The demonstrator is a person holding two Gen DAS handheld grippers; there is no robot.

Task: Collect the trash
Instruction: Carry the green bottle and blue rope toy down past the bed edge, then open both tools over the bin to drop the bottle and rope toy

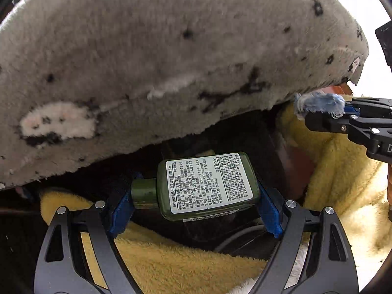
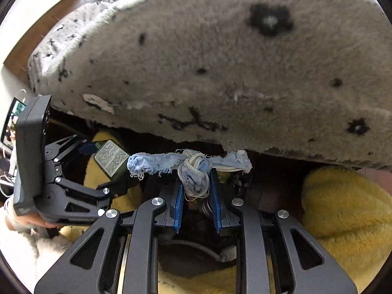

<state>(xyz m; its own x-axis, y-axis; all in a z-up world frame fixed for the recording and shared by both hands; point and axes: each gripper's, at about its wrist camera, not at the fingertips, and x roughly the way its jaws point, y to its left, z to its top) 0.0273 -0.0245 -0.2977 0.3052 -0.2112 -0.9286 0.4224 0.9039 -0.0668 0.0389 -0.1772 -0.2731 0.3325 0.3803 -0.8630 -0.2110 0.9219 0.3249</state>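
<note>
Left gripper (image 1: 196, 193), jaws spread wide and clamped on a small green bottle (image 1: 205, 186) lying crosswise between its blue pads. Right gripper (image 2: 196, 183), jaws nearly together, pinching a knotted, frayed blue rag (image 2: 191, 165) that trails to either side of its fingertips. Ahead of and below both tools: a dark opening ringed by yellow fleece (image 1: 171, 264); above them, a grey patterned blanket (image 2: 220, 61). Both items appear collected; depositing them seemingly remains, the receptacle not identifiable.
</note>
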